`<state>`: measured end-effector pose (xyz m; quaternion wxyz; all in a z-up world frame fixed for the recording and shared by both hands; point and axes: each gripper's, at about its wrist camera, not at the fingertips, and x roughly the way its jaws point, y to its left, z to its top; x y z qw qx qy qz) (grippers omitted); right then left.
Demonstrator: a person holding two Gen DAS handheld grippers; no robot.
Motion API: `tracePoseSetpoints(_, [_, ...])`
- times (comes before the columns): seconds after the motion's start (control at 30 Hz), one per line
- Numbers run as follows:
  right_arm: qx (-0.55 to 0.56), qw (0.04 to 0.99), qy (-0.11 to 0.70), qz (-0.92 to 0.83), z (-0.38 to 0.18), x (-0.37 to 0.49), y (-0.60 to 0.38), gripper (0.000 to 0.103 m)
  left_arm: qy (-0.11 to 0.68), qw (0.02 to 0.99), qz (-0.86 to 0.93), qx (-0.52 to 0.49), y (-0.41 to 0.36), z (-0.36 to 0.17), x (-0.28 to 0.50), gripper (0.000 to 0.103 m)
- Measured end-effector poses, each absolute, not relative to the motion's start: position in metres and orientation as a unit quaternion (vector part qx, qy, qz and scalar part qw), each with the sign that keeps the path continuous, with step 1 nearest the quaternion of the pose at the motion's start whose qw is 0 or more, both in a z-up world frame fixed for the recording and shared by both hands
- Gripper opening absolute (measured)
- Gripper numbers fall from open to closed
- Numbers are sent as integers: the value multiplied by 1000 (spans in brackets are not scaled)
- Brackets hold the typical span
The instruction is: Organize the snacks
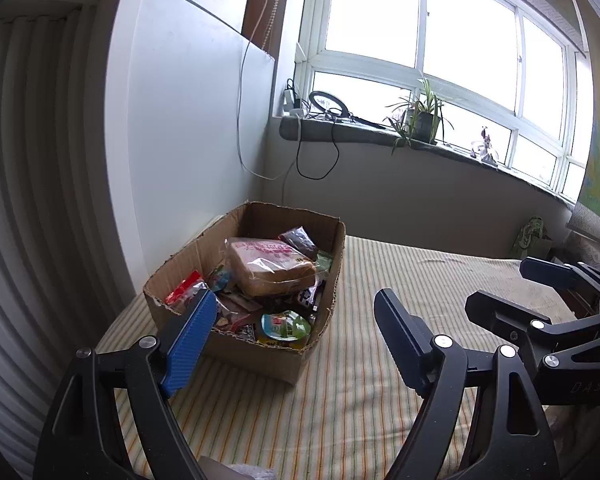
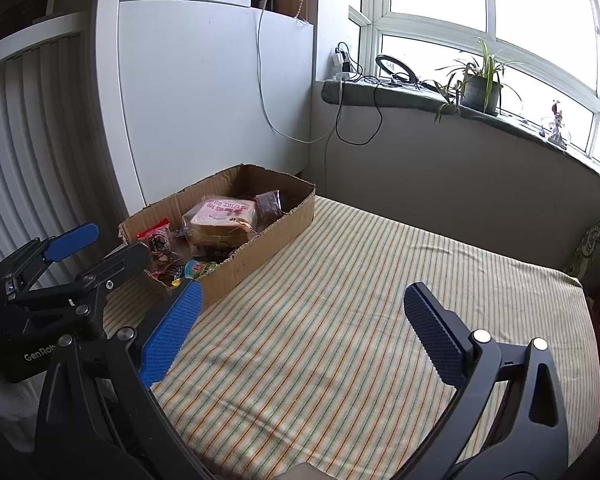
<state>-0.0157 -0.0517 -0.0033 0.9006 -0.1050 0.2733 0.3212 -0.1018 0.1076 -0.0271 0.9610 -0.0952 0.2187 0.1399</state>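
Note:
An open cardboard box [image 1: 320, 280] [image 2: 268, 236] stands on the striped cloth at the far left, by the white wall. It holds several snacks: a bagged bread loaf [image 1: 270, 266] [image 2: 222, 220], a dark packet [image 1: 298, 240] [image 2: 269, 204], a red packet [image 1: 184, 290] [image 2: 156, 236] and a green-lidded cup [image 1: 286, 326] [image 2: 200, 269]. My left gripper [image 1: 296, 322] is open and empty, just in front of the box; it also shows in the right wrist view [image 2: 100, 246]. My right gripper [image 2: 304, 300] is open and empty over the cloth, right of the box; it also shows in the left wrist view [image 1: 516, 284].
The striped cloth [image 2: 360, 300] covers a wide flat surface. A grey wall with a windowsill [image 1: 380, 136] runs behind, holding a potted plant [image 1: 420, 120], a ring light and cables. A green bag [image 1: 534, 236] sits at the far right.

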Motion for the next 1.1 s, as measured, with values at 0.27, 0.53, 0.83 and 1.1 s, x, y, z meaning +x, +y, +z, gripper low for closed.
tracePoseSetpoints(0.27, [-103, 901, 277, 316, -7, -12, -53, 103, 227, 957, 152, -97, 110, -34, -105, 83])
tracePoseSetpoints(0.53, [-105, 899, 279, 319, -8, -12, -53, 103, 231, 956, 152, -99, 110, -34, -105, 83])
tracePoseSetpoints(0.83, [-105, 898, 282, 321, -10, -12, -53, 103, 235, 955, 150, -98, 109, -35, -105, 83])
tracePoseSetpoints(1.1, [-101, 897, 284, 322, -13, -13, -53, 103, 236, 955, 149, -98, 108, -36, -105, 83])
